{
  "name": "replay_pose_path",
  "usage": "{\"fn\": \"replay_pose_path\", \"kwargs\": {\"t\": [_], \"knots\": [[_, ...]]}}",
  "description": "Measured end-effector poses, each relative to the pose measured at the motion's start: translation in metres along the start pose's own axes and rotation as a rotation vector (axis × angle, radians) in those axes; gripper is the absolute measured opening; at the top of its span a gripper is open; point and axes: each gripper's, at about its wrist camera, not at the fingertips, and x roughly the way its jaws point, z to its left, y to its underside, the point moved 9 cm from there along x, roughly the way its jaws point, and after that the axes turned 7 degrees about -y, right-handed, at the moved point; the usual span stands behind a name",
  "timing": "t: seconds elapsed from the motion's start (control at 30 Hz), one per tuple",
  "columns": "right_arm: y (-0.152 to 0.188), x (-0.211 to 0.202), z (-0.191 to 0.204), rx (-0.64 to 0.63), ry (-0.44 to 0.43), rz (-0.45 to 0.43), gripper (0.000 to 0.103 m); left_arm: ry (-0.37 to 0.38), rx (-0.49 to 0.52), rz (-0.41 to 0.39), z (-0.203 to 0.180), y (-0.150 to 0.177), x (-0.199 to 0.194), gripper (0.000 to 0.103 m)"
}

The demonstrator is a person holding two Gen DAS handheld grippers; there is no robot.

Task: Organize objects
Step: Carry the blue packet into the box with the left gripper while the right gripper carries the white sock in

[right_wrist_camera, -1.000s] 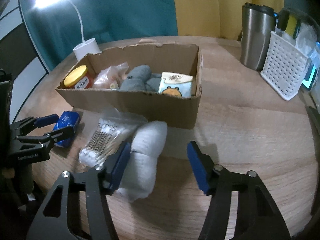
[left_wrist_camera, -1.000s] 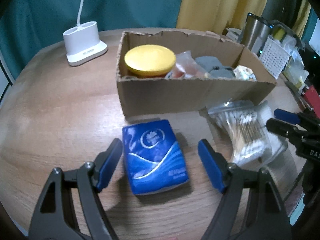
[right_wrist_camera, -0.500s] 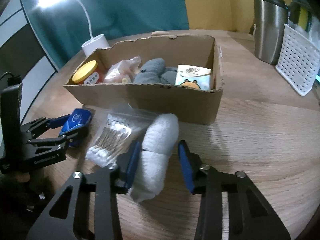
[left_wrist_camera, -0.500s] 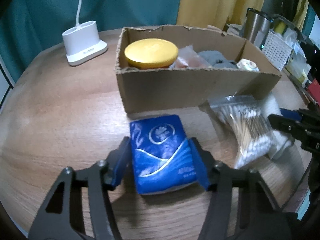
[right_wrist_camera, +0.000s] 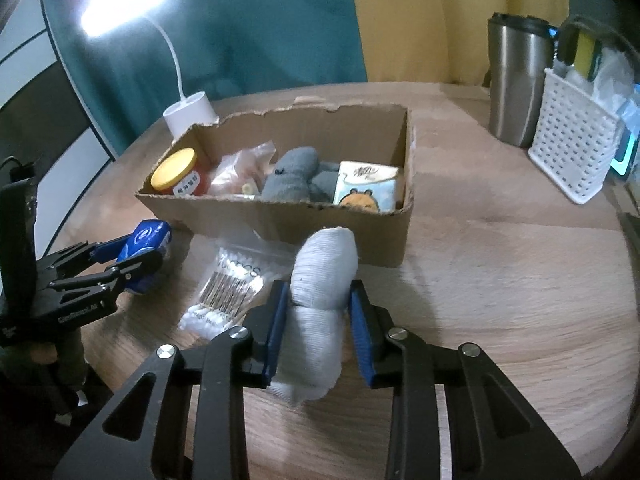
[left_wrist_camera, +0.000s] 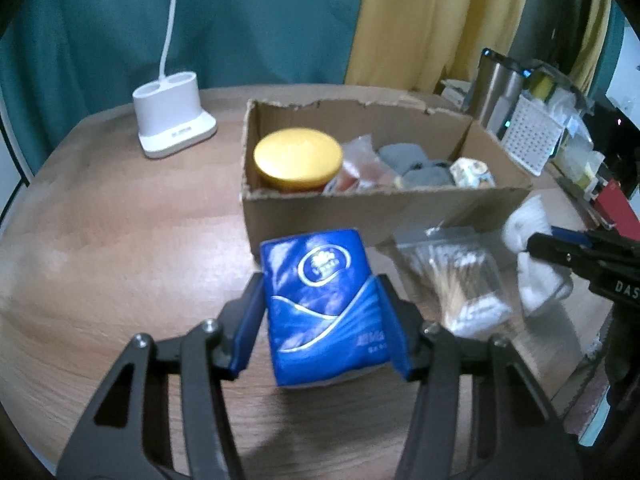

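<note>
My left gripper (left_wrist_camera: 320, 316) is shut on a blue tissue pack (left_wrist_camera: 320, 296) and holds it tilted up above the wooden table, in front of the cardboard box (left_wrist_camera: 384, 212). My right gripper (right_wrist_camera: 320, 308) is shut on a rolled white sock (right_wrist_camera: 322, 280) and holds it up in front of the same box (right_wrist_camera: 304, 232). The box holds a yellow-lidded jar (right_wrist_camera: 176, 172), a plastic bag, grey socks (right_wrist_camera: 294, 176) and a small tissue pack (right_wrist_camera: 366, 188). A clear bag of cotton swabs (left_wrist_camera: 456, 284) lies on the table between the grippers; it also shows in the right wrist view (right_wrist_camera: 228, 292).
A white lamp base (left_wrist_camera: 172, 120) stands at the back left. A steel tumbler (right_wrist_camera: 516, 80) and a white perforated basket (right_wrist_camera: 572, 148) stand at the right. Clutter lines the table's right edge (left_wrist_camera: 600, 196). Curtains hang behind.
Both grippers closed: the left on the blue tissue pack, the right on the white sock. Both objects have since been lifted off the table toward the box.
</note>
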Motion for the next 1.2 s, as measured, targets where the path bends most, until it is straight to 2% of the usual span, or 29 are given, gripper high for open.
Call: {"fn": "replay_pose_path", "kwargs": {"t": [0.67, 1.2], "knots": [[-0.034, -0.039, -0.002, -0.017, 0.008, -0.102, 0.033, 0.037, 0.003, -0.094, -0.011, -0.042, -0.035, 0.055], [-0.063, -0.039, -0.002, -0.036, -0.008, -0.132, 0.033, 0.076, 0.020, -0.103, -0.028, -0.073, -0.024, 0.055]]}}
